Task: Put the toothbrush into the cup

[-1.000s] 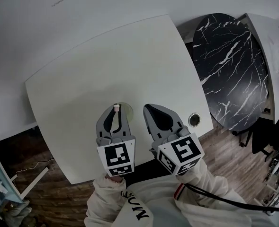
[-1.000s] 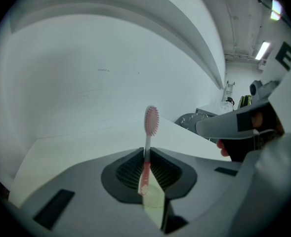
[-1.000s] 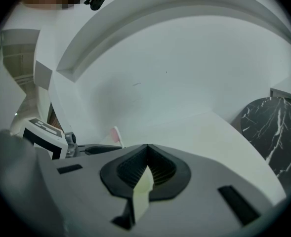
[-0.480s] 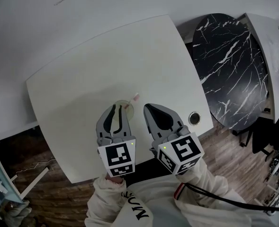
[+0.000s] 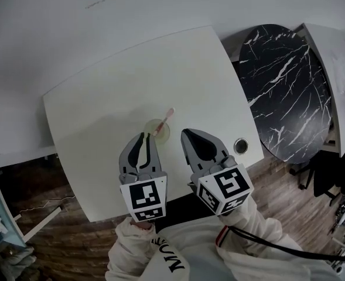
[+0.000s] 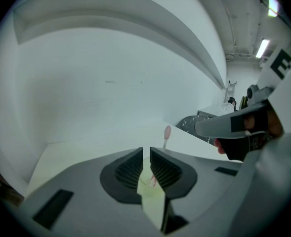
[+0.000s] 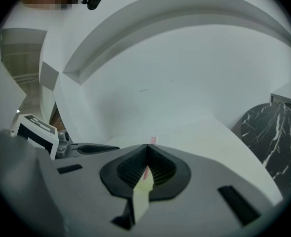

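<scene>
A second ago the toothbrush (image 5: 164, 121) stood with its pink end right at the tips of the left gripper (image 5: 142, 135), over the cup (image 5: 148, 127). It now stands free in the cup, leaning up and to the right of those tips, head beyond the rim. The left gripper has drawn back, so the whole cup shows just ahead of its narrowly parted, empty jaws.

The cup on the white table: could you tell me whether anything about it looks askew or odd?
Nothing stands out. The cup stands upright on the table, and the toothbrush leans in it with its head sticking out, as a brush normally would. No spill shows.
</scene>
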The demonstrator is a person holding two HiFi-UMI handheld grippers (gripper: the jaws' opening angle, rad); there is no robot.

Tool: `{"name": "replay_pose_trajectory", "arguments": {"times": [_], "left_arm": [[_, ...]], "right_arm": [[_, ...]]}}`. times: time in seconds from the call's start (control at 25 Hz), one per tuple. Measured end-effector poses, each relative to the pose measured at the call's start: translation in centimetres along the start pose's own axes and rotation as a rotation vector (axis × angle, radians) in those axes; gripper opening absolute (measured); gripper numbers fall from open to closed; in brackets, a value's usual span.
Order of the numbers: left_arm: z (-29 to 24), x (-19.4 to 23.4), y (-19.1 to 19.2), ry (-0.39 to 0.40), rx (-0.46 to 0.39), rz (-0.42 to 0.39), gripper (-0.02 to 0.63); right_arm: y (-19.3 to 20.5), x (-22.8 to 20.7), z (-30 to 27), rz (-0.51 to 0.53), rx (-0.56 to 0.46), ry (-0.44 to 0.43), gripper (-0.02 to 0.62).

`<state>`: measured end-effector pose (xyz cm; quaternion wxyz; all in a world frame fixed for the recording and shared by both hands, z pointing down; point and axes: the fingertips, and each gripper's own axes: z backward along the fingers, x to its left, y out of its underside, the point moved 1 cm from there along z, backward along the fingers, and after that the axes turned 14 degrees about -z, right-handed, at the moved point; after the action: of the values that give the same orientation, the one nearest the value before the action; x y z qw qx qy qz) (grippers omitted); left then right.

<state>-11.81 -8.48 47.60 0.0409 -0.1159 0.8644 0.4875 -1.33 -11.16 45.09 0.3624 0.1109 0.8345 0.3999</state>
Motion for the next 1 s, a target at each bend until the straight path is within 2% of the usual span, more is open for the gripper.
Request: {"name": "replay_pose_trajectory", "arguments": {"times": [0.4, 0.8, 0.88, 0.92, 1.0], "left_arm": [[5.4, 3.5, -4.6, -0.105, -0.074, 0.012, 0.044], [9.7, 5.0, -8.2, -0.148, -0.128, 0.039, 0.044], [10.6, 5.3, -8.9, -0.163, -0.141, 0.036, 0.039], [10.9, 5.5, -9.2, -0.173, -0.146, 0.033, 0.011], [11.7, 5.8, -9.8, -0.192, -0.155, 0.023, 0.011]], "right_arm": [[-5.3, 3.4, 1.9, 0.062, -0.075, -0.063, 0.005], [-9.3, 7.4, 4.6, 0.133, -0.113, -0.127, 0.005], [-10.1, 7.9, 5.3, 0.144, -0.123, -0.133, 0.005], [-10.5, 8.1, 5.6, 0.15, -0.128, -0.137, 0.005], [-11.1, 8.6, 6.2, 0.16, -0.142, -0.146, 0.005]]}}
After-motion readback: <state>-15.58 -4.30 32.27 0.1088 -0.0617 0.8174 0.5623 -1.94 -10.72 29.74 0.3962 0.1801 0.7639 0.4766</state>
